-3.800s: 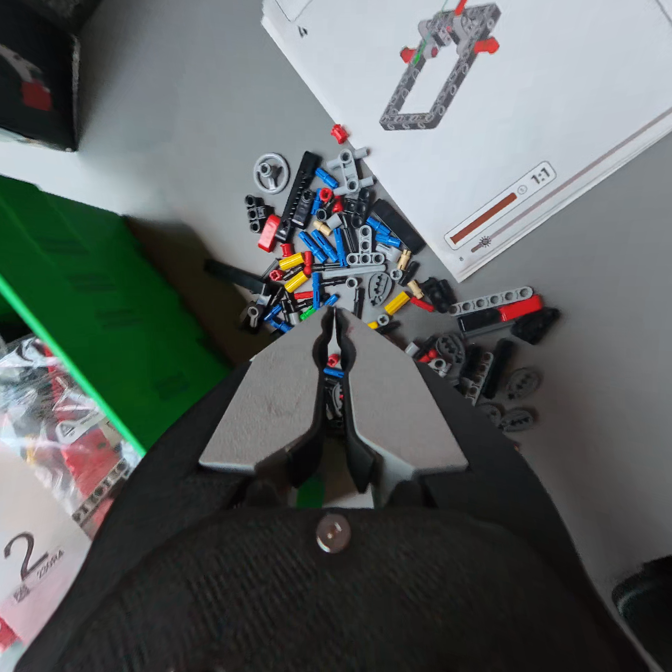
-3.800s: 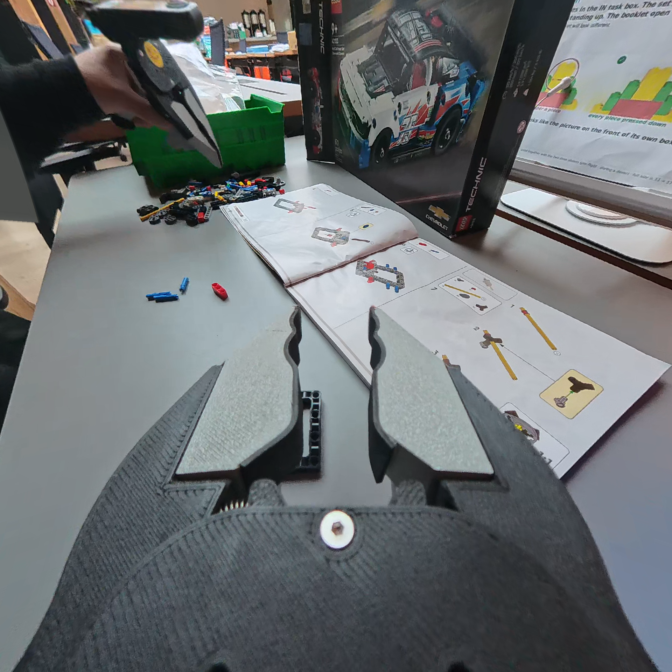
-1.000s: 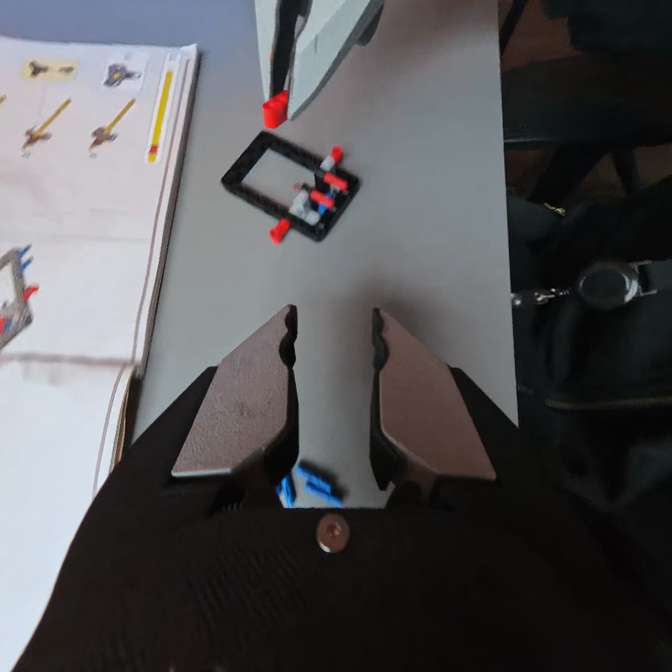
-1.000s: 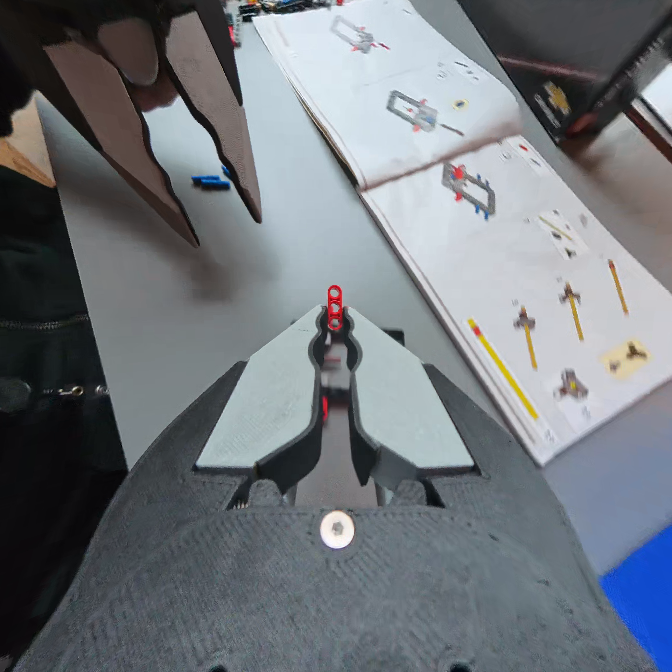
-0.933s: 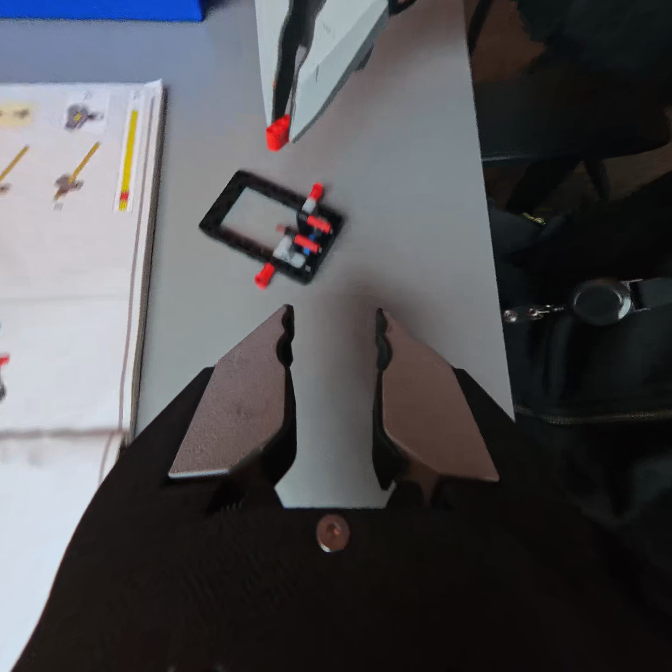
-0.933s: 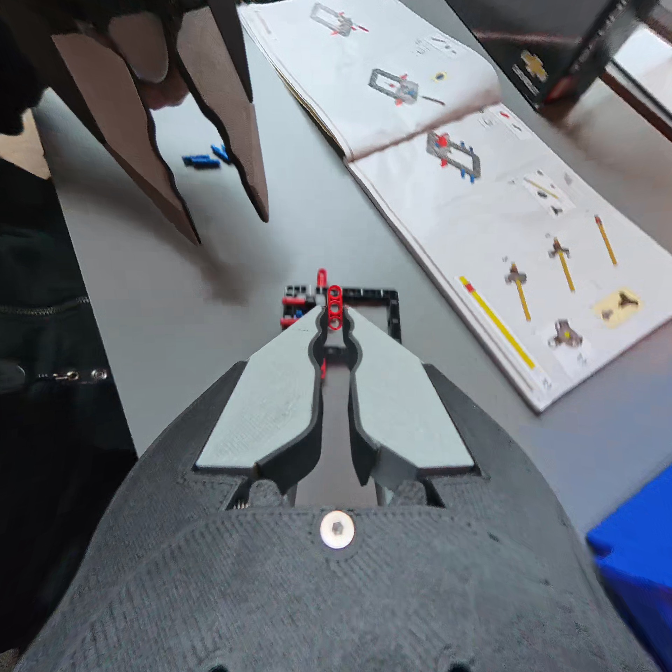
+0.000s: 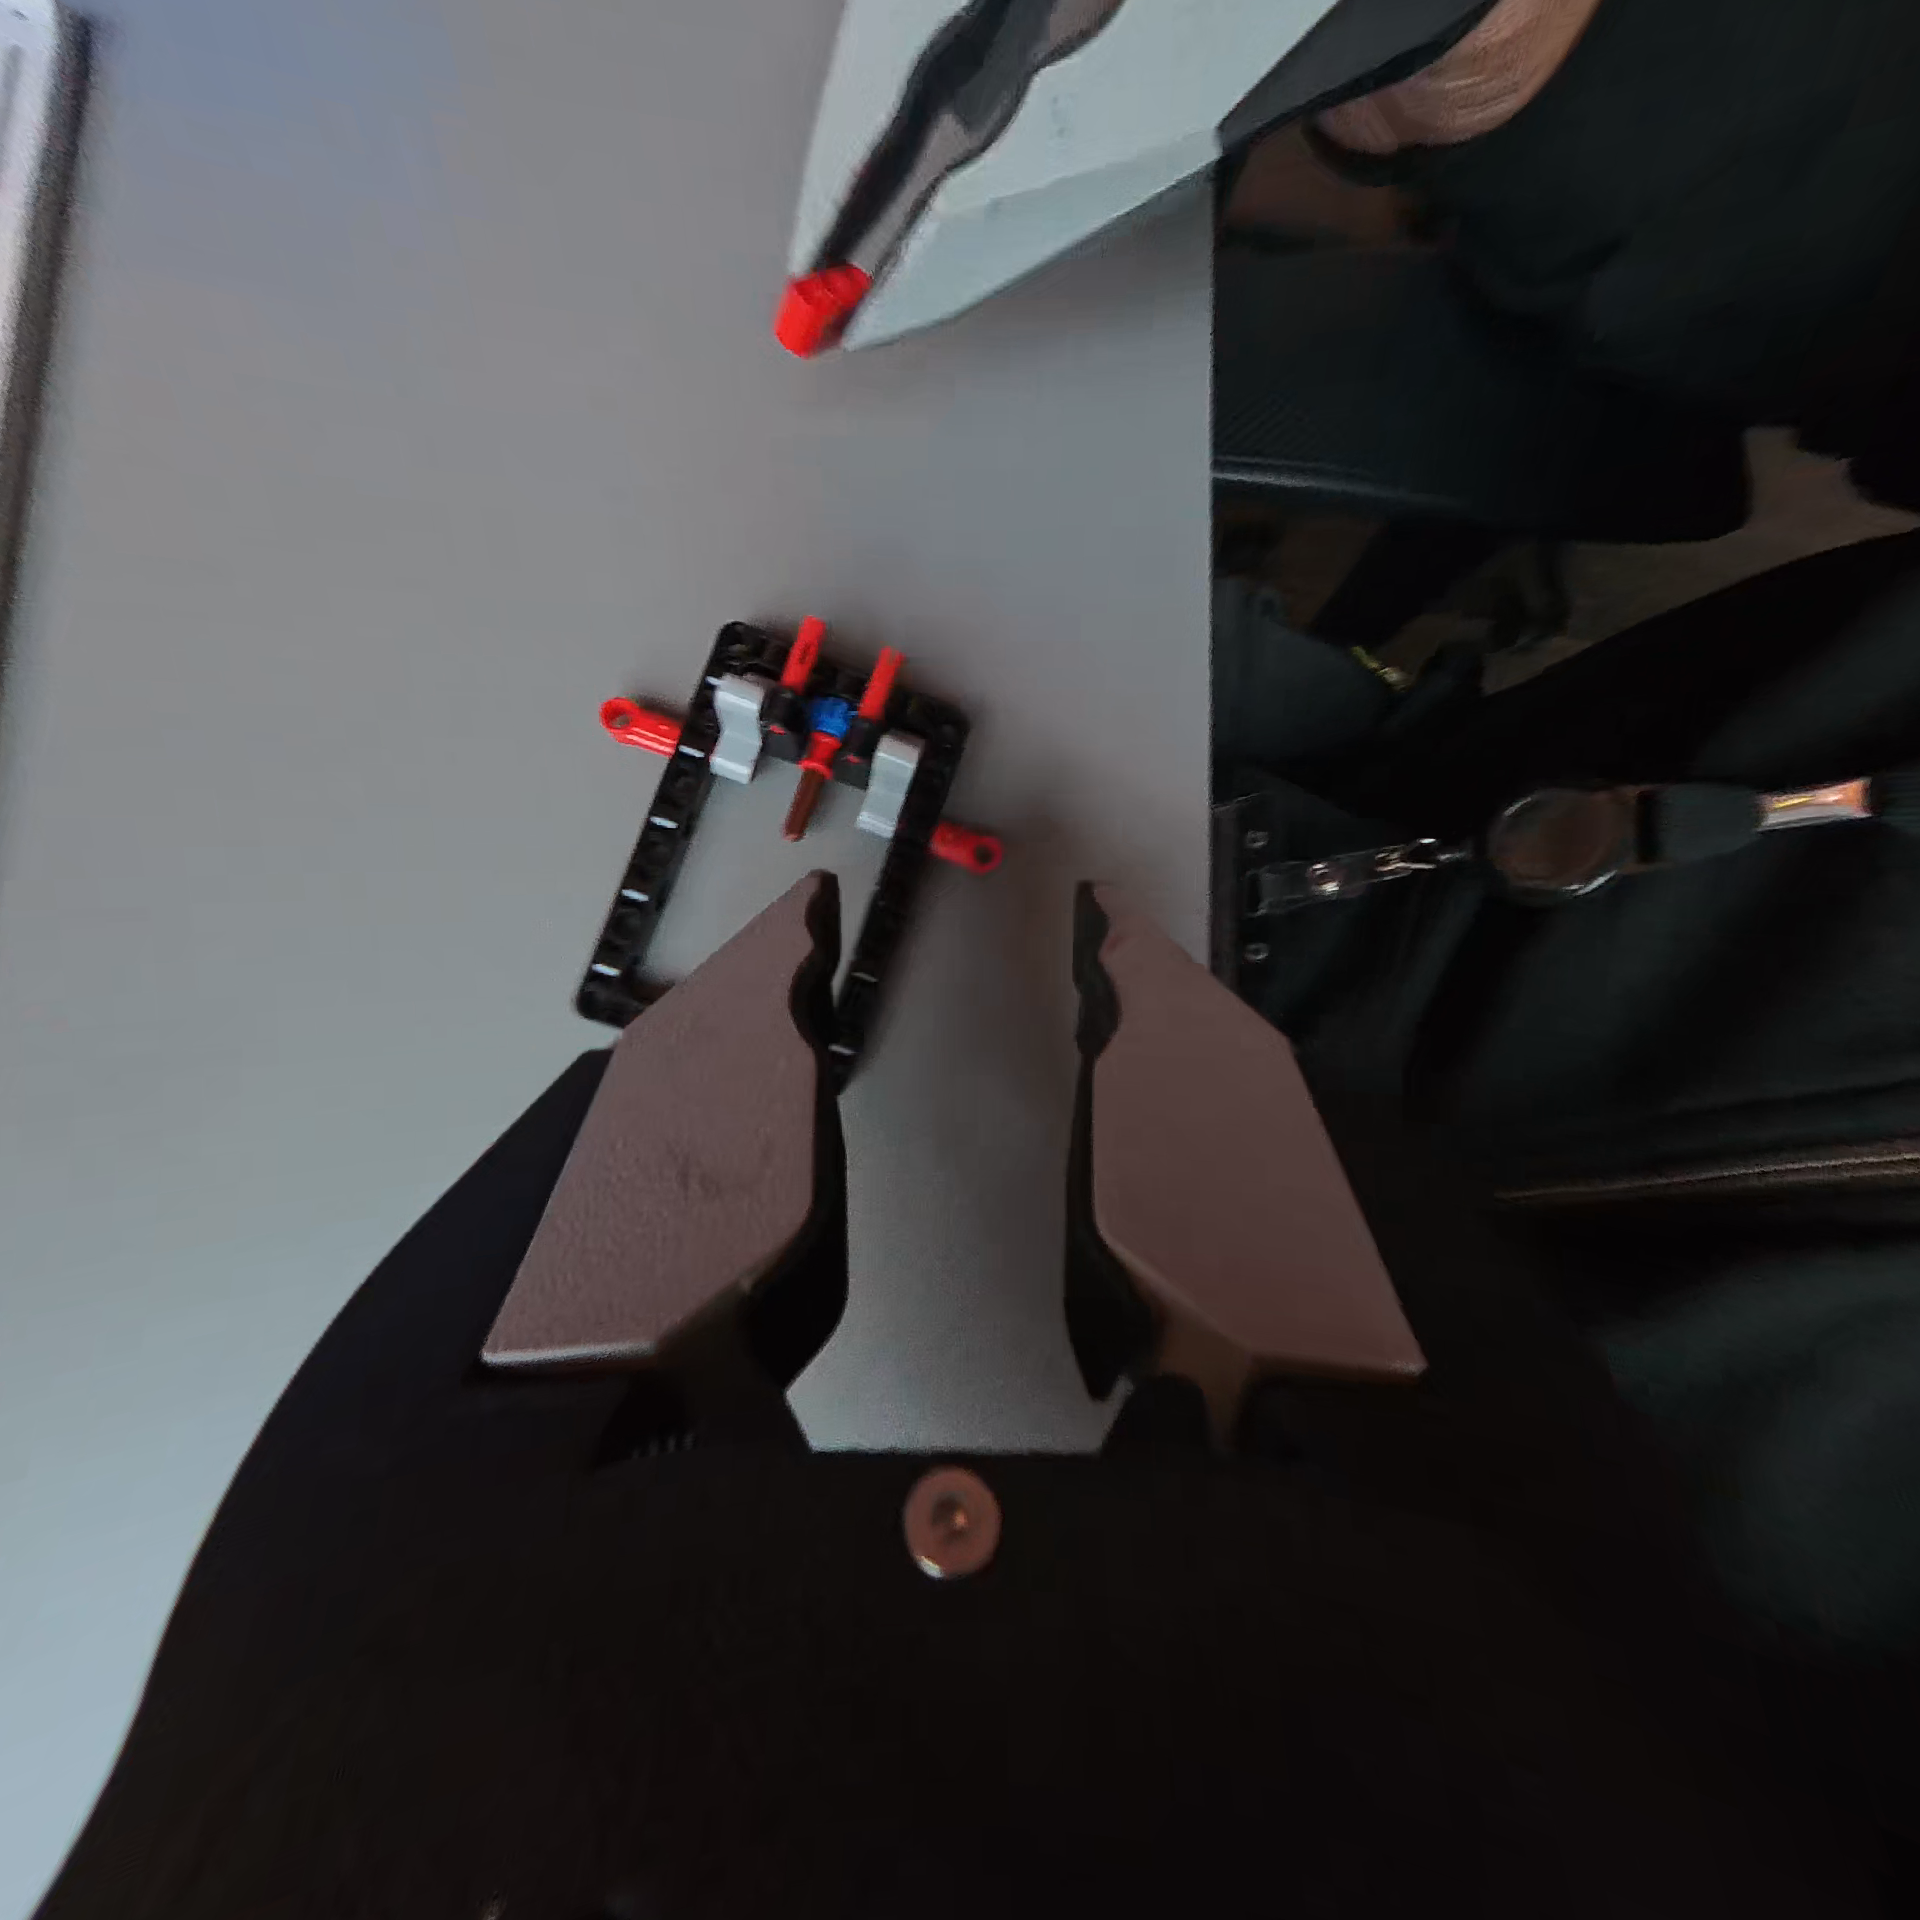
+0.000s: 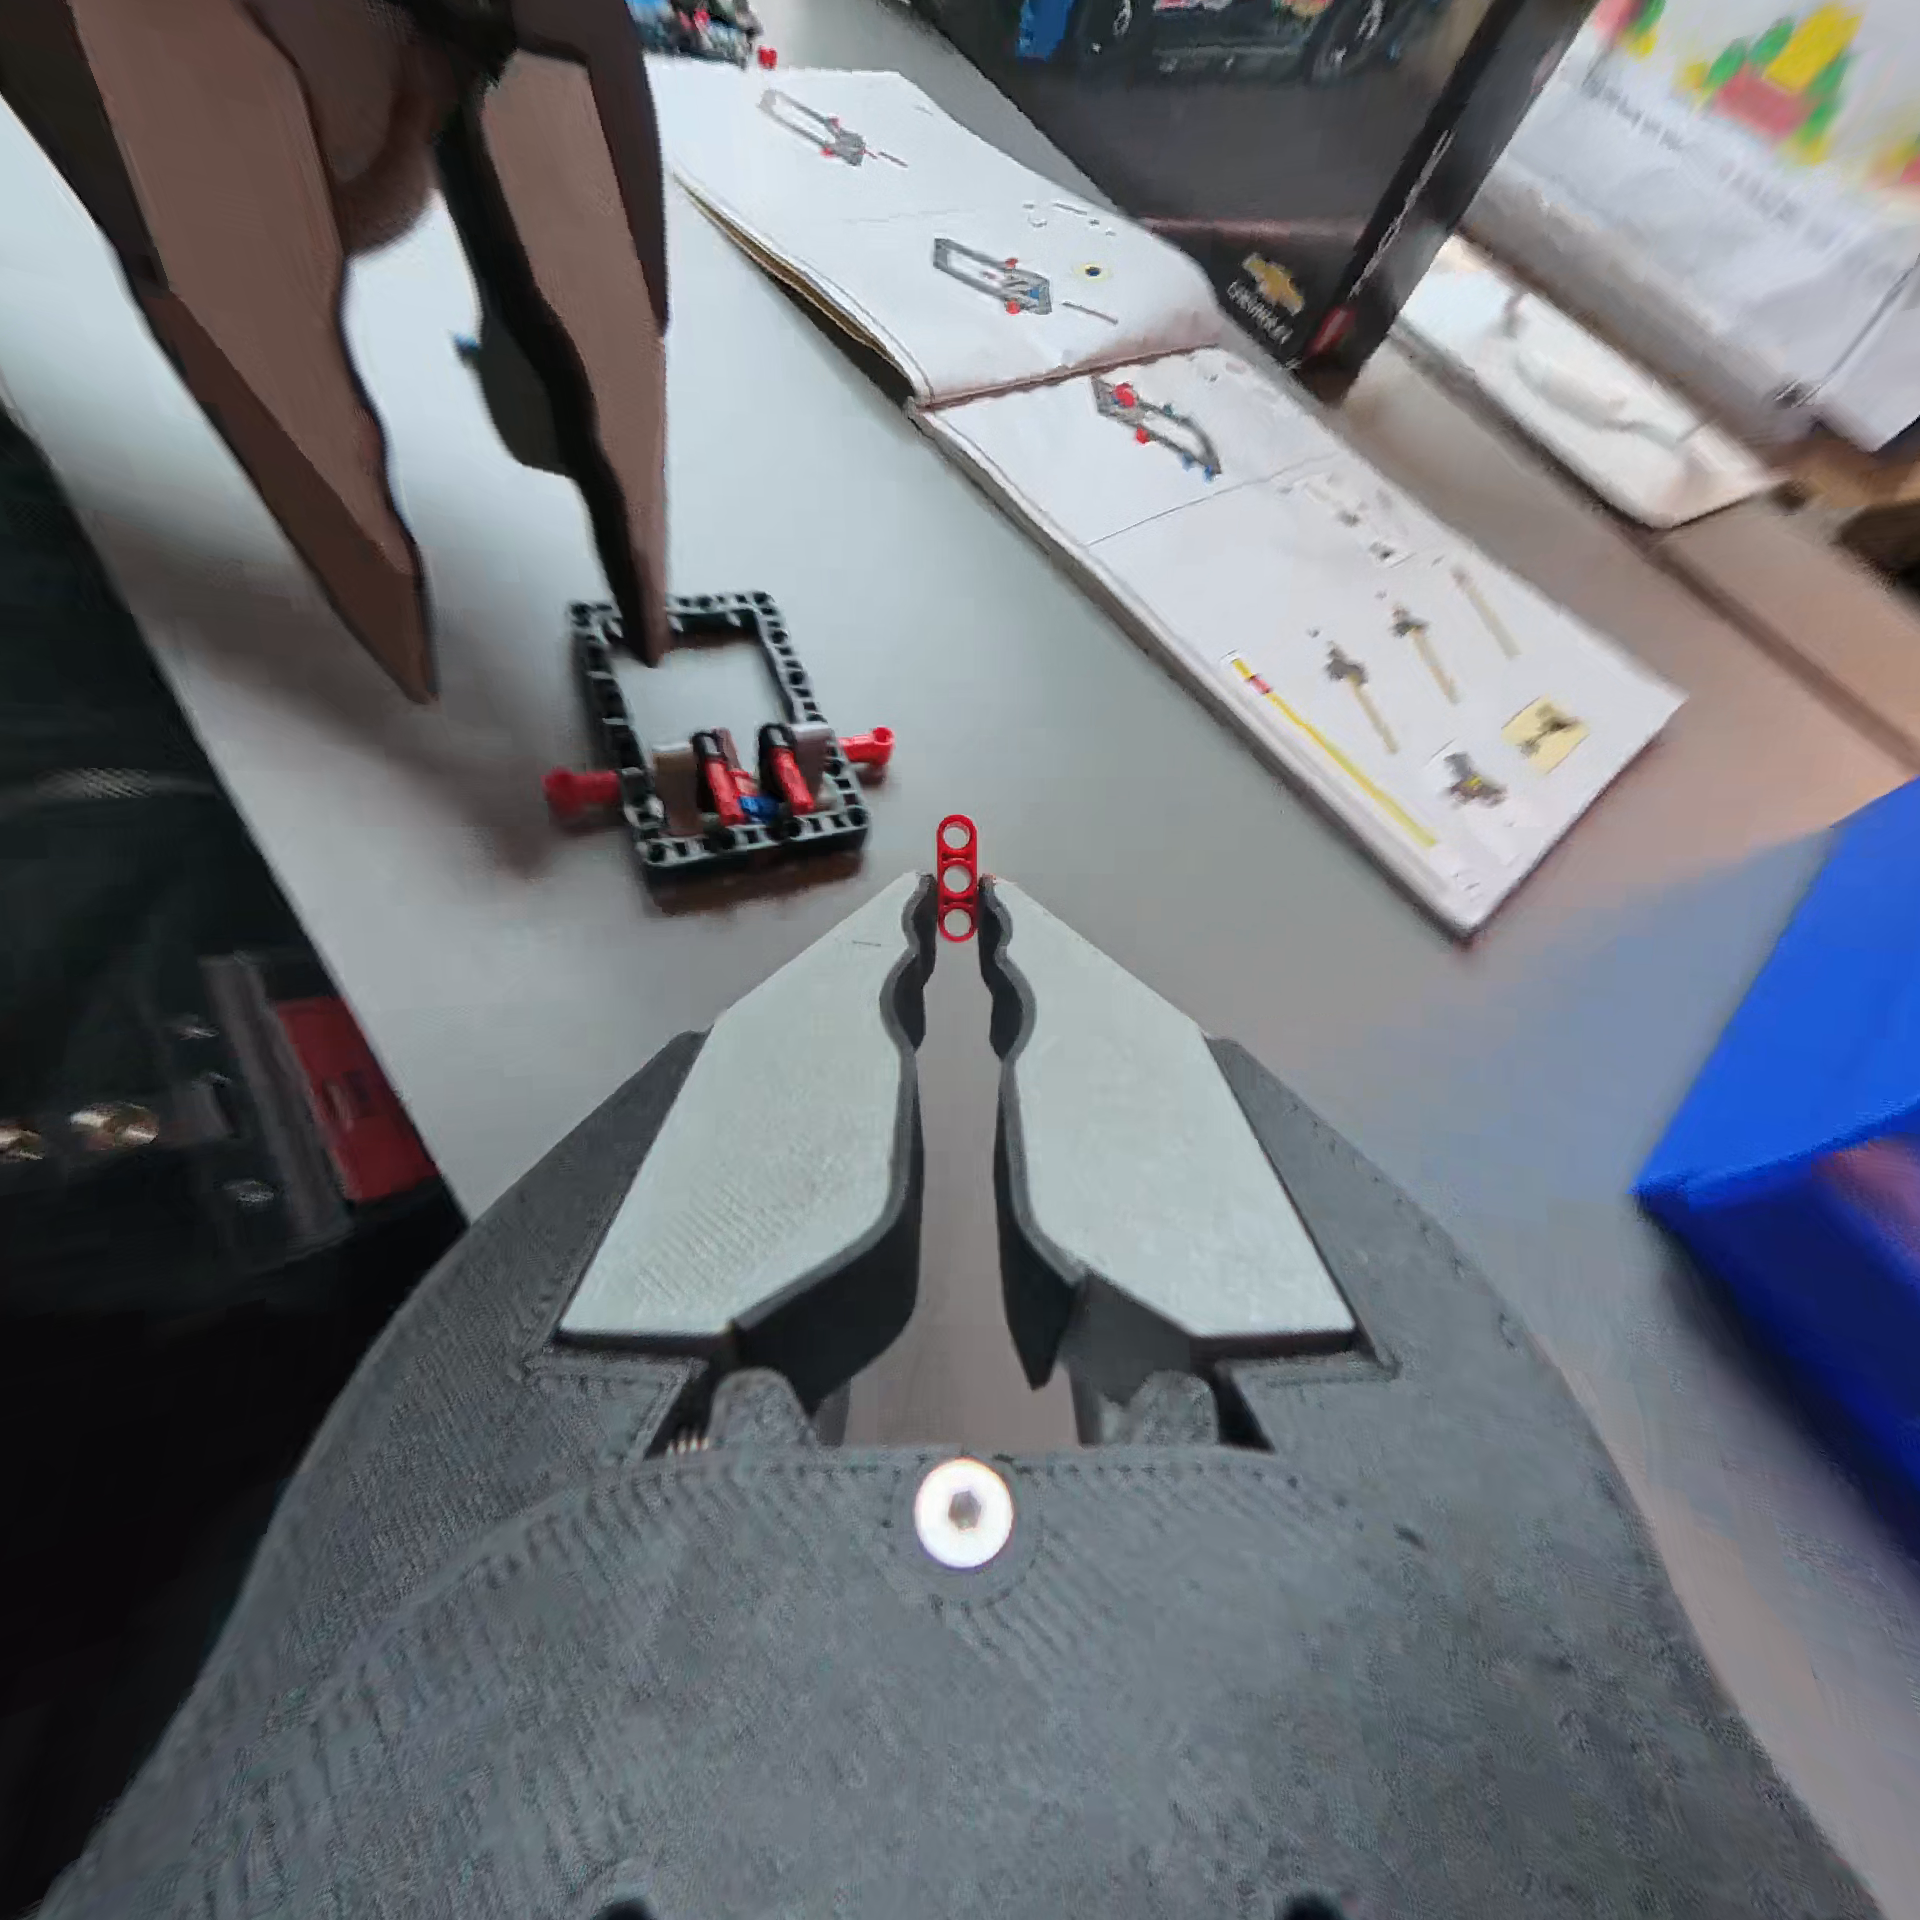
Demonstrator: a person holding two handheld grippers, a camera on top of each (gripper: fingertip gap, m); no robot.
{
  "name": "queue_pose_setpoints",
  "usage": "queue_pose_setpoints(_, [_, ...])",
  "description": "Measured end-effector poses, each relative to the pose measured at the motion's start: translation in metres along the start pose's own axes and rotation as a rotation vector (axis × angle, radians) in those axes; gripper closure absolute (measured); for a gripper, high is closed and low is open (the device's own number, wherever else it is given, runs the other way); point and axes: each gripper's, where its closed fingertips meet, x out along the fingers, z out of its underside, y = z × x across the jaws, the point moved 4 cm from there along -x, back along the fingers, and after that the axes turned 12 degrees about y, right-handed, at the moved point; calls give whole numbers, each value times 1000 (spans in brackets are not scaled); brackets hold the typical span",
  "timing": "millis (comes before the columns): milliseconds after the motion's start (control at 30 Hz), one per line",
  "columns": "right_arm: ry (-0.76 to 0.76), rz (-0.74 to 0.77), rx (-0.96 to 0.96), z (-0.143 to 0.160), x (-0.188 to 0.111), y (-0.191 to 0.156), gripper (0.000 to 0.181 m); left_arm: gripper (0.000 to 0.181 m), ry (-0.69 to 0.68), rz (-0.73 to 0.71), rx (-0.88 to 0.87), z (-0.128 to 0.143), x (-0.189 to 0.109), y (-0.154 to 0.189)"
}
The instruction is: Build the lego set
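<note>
Take the frame [image 8: 717,727] on the table [image 8: 1091,790] as your landmark: the booklet [image 8: 1195,436] lies to its right, the box [image 8: 1299,177] stands beyond that booklet, and the bin [image 8: 1808,1122] sits nearer you, right.

Table [image 8: 1039,727]: smooth, matt grey. Frame [image 8: 717,727]: black plastic, slight sheen; pins glossy red plastic. Beam [image 8: 956,878]: glossy red plastic. Right gripper [image 8: 954,904]: ribbed, layered matt grey plastic, shiny metal screw. Booklet [image 8: 1195,499]: matt white paper. Box [image 8: 1299,156]: glossy card.
</note>
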Motion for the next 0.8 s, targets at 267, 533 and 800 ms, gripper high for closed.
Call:
queue_pose_setpoints(267, [134,-292,776,-7,0,-17,177,138,56,-135,229,-29,4,-9])
queue_pose_setpoints(533, [290,-484,1281,-16,8,-17,177,128,240,-283,417,-57,9,6])
queue_pose_setpoints(800, [398,-468,1435,-23,22,-18,177,147,211,-362,507,-59,18,1])
